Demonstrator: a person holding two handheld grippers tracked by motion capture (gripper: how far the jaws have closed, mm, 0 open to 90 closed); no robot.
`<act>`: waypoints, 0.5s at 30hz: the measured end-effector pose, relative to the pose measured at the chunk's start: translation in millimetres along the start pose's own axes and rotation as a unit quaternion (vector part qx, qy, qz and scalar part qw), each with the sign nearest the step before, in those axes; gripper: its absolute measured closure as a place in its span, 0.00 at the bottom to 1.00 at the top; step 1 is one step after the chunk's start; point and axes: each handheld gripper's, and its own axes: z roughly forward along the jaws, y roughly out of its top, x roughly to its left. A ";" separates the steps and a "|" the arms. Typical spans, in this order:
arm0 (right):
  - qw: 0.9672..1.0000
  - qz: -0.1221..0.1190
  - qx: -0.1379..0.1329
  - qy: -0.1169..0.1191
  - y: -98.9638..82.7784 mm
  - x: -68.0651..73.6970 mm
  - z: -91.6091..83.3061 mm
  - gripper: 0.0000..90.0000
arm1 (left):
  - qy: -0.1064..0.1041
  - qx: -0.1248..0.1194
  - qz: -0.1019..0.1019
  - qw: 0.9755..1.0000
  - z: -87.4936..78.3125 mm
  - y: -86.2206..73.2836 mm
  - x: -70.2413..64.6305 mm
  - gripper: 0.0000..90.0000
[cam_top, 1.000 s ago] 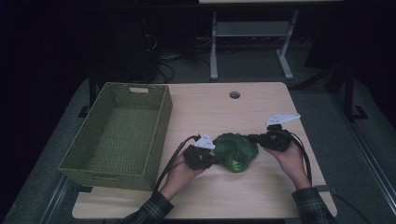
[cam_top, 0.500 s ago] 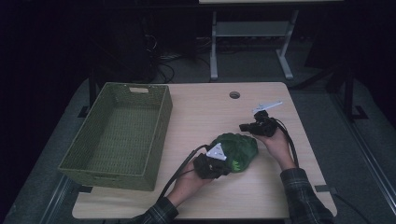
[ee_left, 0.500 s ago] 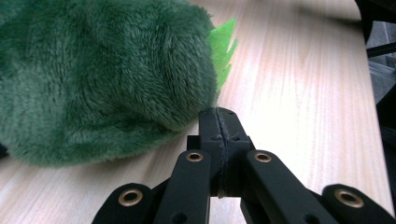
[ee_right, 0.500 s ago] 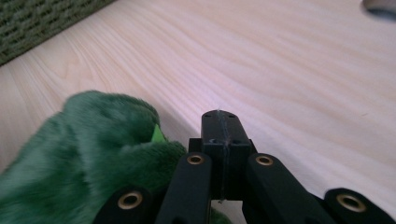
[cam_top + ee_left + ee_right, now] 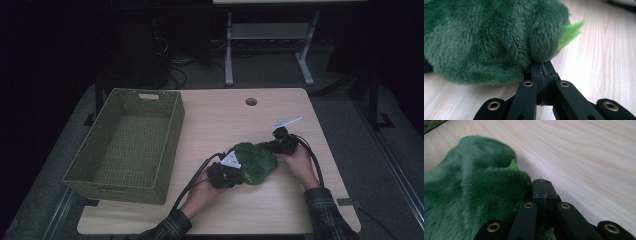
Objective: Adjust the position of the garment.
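1. The wooden table [image 5: 220,125] carries everything, its light top bare toward the far edge, where a small round hole [image 5: 251,101] sits.
2. A green woven basket [image 5: 170,130] stands on the table's left half, well apart from the hands.
3. A green plush toy [image 5: 255,161] lies on the tabletop right of the middle, toward the near edge, between the two grippers.
4. The left gripper [image 5: 235,176] sits at the toy's near-left side; in its own view the jaws are closed flat against each other, tips touching the fur [image 5: 499,45], with nothing between them.
5. The right gripper [image 5: 267,146] rests at the toy's far-right side, jaws likewise pressed together, their tip just beside the plush [image 5: 474,195].
6. A light green felt piece [image 5: 570,31] sticks out of the fur.
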 end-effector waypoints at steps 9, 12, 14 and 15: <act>1.000 -0.013 -0.003 0.011 -15.2 16.8 -13.9 1.00 | 0.018 0.002 -0.013 1.000 -8.8 -7.5 13.9 1.00; 1.000 -0.013 -0.001 0.013 -20.2 21.9 -18.6 1.00 | 0.023 0.002 -0.015 1.000 -12.0 -9.4 17.7 1.00; 1.000 -0.015 0.001 0.012 -26.1 26.6 -21.5 1.00 | 0.025 -0.001 -0.018 1.000 -13.5 -11.2 20.5 1.00; 1.000 -0.013 0.004 0.012 -29.0 29.3 -23.0 1.00 | 0.026 -0.001 -0.021 0.999 -14.1 -12.0 21.5 1.00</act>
